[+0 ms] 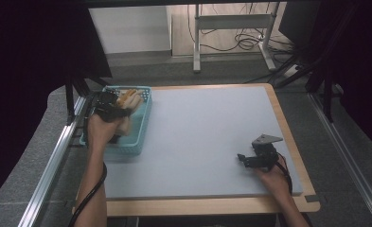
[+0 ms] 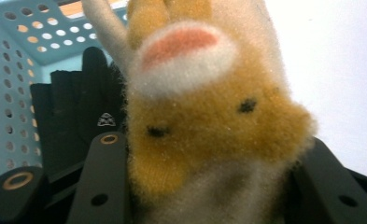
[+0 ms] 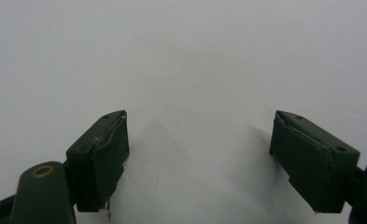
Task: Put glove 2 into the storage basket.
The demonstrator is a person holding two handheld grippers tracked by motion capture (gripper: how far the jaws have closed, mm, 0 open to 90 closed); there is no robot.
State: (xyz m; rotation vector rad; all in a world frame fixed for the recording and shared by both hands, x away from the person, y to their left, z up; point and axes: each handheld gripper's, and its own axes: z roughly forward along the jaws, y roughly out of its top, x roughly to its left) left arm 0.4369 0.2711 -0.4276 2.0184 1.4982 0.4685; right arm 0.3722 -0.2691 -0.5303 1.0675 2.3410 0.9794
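Note:
A yellow and cream plush animal (image 1: 128,99) (image 2: 209,116) hangs over the far end of a teal perforated basket (image 1: 127,150) at the table's left. My left gripper (image 1: 119,108) (image 2: 209,186) is shut on it, with the black jaws pressing its body from both sides. In the left gripper view the toy's face and pink-and-white patch are close to the camera. A black fabric item (image 2: 74,116) lies inside the basket (image 2: 13,70) behind the toy. At the front right, my right gripper (image 1: 244,158) (image 3: 200,149) rests low over the mat, open, with nothing between its jaws.
A pale grey mat (image 1: 207,132) covers most of the wooden table (image 1: 207,205). A metal rail (image 1: 51,165) runs along the left side. Beyond the far edge stand desk legs (image 1: 196,42) with cables on the floor.

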